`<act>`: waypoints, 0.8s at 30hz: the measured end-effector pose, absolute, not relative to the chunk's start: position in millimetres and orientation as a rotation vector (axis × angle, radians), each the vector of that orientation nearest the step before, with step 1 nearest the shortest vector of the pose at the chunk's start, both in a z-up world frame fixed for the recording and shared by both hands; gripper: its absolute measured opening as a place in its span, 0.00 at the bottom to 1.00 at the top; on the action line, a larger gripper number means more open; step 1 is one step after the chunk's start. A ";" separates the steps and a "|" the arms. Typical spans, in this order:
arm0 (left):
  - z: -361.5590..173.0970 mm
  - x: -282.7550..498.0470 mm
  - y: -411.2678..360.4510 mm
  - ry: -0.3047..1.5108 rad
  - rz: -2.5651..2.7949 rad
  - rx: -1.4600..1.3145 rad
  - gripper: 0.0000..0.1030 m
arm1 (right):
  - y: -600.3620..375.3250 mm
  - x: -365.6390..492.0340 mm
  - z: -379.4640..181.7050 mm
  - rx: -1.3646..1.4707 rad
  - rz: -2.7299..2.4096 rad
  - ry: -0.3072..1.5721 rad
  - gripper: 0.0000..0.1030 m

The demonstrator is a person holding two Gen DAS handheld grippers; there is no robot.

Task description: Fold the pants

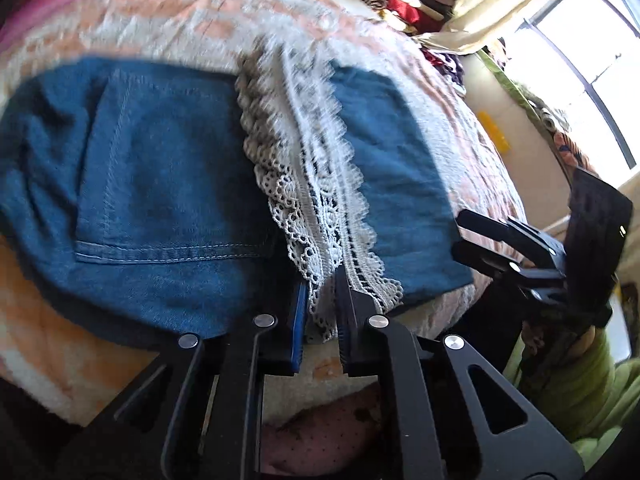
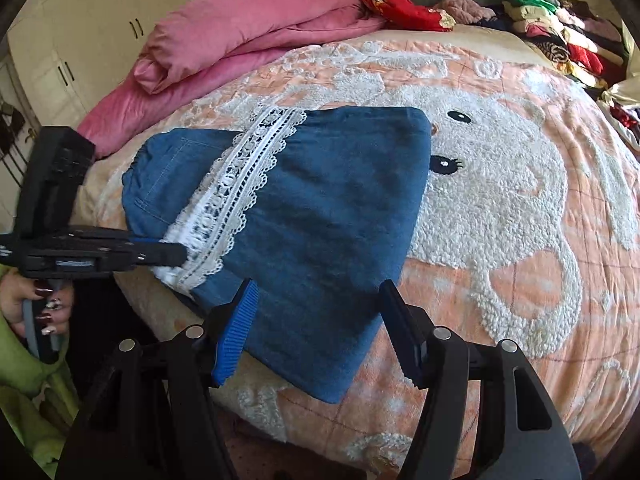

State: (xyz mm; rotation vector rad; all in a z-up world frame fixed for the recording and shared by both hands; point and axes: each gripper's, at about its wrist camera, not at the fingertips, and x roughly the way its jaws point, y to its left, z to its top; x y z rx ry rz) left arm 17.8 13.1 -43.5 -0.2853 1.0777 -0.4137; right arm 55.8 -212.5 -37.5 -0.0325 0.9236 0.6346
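The left gripper (image 1: 322, 316) has clamped the lace (image 1: 320, 200) hem of the pants (image 2: 304, 208), folded on the bed (image 2: 520, 240). The right gripper (image 2: 316, 328) gapes empty over the near edge. Lifting by lace alone could slip or undo the fold.
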 end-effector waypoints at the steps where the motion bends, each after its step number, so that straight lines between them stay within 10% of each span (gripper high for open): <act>1: -38.2 14.9 13.0 1.062 -0.405 -0.248 0.07 | -211.7 52.7 -32.3 -0.036 0.648 0.903 0.60; 24: -45.2 14.4 5.4 1.065 -0.344 -0.113 0.20 | -204.5 63.1 -65.7 -0.143 0.570 1.005 0.57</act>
